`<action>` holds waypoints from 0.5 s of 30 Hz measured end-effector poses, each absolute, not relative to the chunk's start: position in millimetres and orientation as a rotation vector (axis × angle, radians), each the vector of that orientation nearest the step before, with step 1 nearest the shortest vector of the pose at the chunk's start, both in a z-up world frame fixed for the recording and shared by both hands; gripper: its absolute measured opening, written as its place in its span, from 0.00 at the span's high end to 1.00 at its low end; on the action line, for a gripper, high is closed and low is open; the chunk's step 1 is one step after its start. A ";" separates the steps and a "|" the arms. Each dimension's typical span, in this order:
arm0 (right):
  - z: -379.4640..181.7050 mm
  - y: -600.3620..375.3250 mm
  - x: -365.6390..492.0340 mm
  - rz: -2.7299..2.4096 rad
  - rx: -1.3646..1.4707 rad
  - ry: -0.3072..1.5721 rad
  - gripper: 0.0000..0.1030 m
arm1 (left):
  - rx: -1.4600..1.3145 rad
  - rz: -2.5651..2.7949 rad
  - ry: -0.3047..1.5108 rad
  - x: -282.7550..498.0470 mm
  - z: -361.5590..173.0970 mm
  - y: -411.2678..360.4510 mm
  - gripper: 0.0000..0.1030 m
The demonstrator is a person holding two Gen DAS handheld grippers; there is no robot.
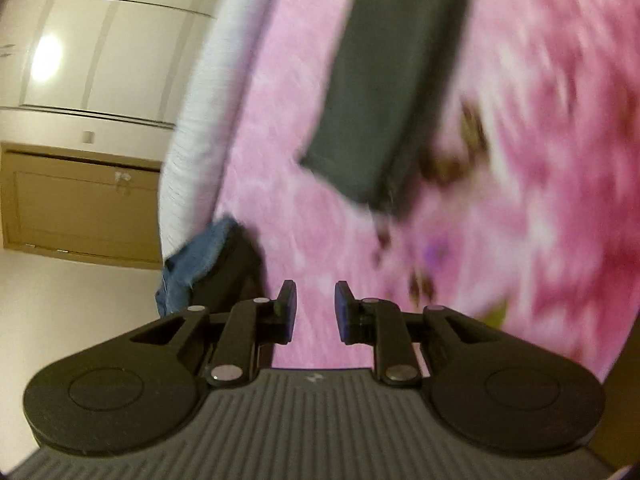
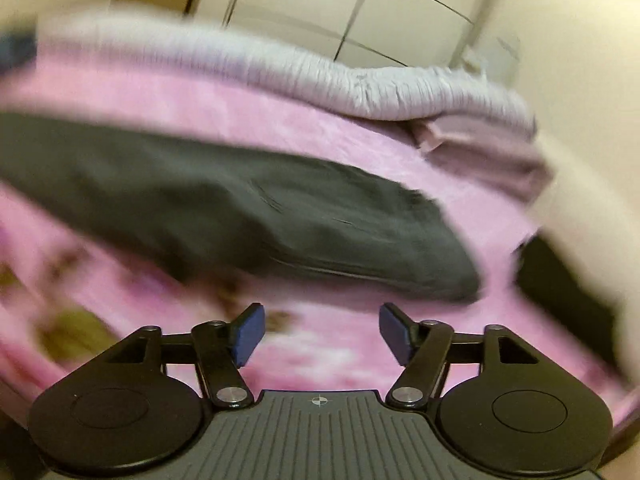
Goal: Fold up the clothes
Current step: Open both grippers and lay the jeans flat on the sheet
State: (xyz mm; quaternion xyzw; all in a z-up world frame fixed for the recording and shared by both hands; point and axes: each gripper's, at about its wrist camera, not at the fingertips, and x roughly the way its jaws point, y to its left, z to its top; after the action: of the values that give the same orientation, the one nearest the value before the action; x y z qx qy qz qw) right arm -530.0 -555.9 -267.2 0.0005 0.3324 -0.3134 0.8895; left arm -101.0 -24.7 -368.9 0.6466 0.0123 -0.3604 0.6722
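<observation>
A dark grey folded garment [image 1: 384, 80] lies as a long strip on the pink flowered bedspread [image 1: 540, 160]. In the right wrist view the same garment [image 2: 240, 208] stretches across the middle, its folded end at the right. My left gripper [image 1: 315, 308] hovers above the bedspread, short of the garment's near end, its jaws a small way apart with nothing between them. My right gripper [image 2: 320, 332] stands wide open above the bedspread [image 2: 320, 356], just in front of the garment, empty. Both views are blurred by motion.
A white pleated bed edge [image 1: 192, 140] runs along the left, with blue denim cloth [image 1: 192, 260] and a dark item beside it. A brown cabinet [image 1: 80, 200] and pale wall panels stand beyond. In the right wrist view a lilac folded cloth [image 2: 492, 160] lies near the bed corner.
</observation>
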 end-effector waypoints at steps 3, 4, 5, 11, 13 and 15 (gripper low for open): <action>-266.0 -548.3 -514.2 -0.605 0.190 0.606 0.29 | 1.349 -0.920 -0.050 -136.6 -355.1 -57.5 0.67; -269.6 -548.4 -507.0 -0.601 0.230 0.590 0.29 | 1.310 -0.969 -0.078 -152.3 -352.4 -72.3 0.66; -275.1 -547.7 -500.6 -0.610 0.261 0.580 0.29 | 1.273 -1.026 -0.103 -168.5 -351.2 -87.7 0.63; -302.1 -555.6 -493.3 -0.675 0.455 0.495 0.29 | 1.118 -1.355 -0.231 -264.9 -364.6 -190.1 0.56; -306.4 -565.2 -491.3 -0.687 0.495 0.457 0.32 | 1.105 -1.437 -0.256 -290.1 -374.7 -219.7 0.56; -307.6 -570.8 -488.2 -0.667 0.497 0.420 0.40 | 1.101 -1.503 -0.265 -307.7 -384.3 -248.2 0.55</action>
State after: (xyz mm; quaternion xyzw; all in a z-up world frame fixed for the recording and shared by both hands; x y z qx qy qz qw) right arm -488.2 -570.8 -307.6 0.2397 0.2027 -0.3215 0.8934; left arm -307.7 -248.2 -384.3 0.4726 -0.1139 -0.6455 0.5891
